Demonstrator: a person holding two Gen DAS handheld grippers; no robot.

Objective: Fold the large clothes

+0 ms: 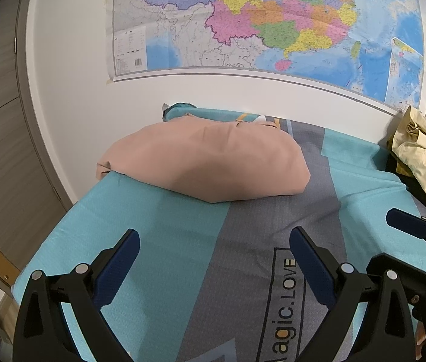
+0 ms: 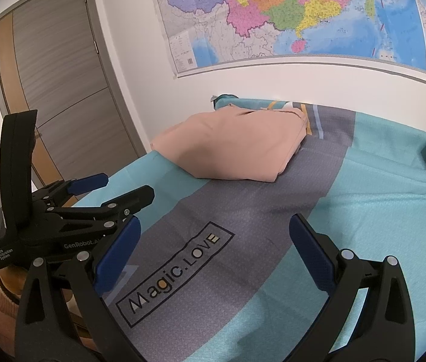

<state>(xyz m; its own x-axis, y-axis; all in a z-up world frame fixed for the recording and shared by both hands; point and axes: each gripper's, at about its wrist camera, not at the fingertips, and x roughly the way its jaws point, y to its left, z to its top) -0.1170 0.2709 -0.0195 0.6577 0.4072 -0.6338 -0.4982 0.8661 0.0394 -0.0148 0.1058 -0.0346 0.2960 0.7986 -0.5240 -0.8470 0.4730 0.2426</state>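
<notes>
A folded pink garment lies at the far left corner of the bed, next to the wall; it also shows in the right wrist view. My left gripper is open and empty, held above the bed well short of the garment. My right gripper is open and empty too, over the bed's grey band. The left gripper also shows at the left of the right wrist view, open. Part of the right gripper shows at the right edge of the left wrist view.
The bed has a teal and grey cover printed "Magic.LOVE". A beige garment is piled at the far right. A map hangs on the wall. A grey door stands left.
</notes>
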